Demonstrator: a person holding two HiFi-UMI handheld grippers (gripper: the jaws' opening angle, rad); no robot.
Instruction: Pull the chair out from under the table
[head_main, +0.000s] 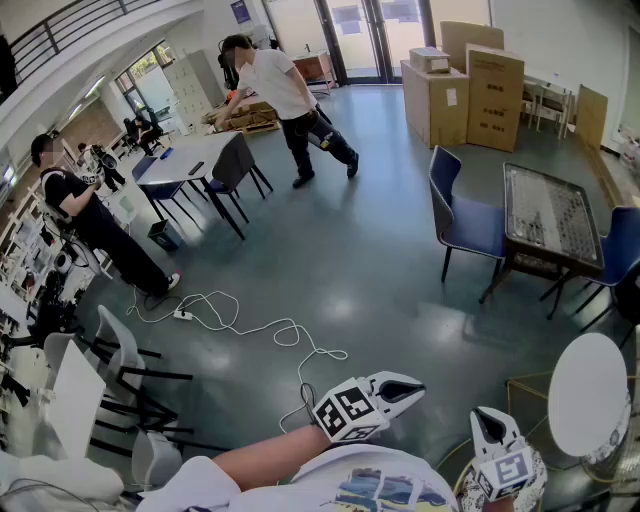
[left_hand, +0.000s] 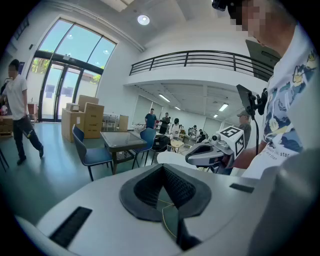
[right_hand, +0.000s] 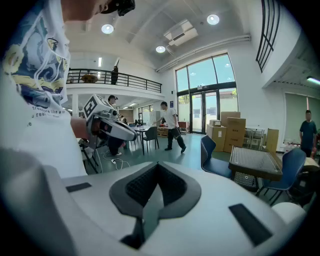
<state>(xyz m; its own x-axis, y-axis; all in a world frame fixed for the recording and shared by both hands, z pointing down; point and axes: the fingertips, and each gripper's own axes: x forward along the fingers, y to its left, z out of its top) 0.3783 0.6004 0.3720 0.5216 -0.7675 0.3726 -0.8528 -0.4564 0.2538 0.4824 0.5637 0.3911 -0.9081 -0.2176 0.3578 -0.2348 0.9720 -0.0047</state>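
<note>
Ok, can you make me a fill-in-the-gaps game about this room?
The chair left of the dark table is coloured ____.
The left tool and right tool both have jaws that are ____.
The cable lying on the floor is coloured ____.
Missing words: blue, shut, white.

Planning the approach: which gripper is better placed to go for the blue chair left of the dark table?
Right, marginally. The right gripper hangs on the side of the blue chair and dark table; the left gripper sits further left. Both are shut, empty and far off.
</note>
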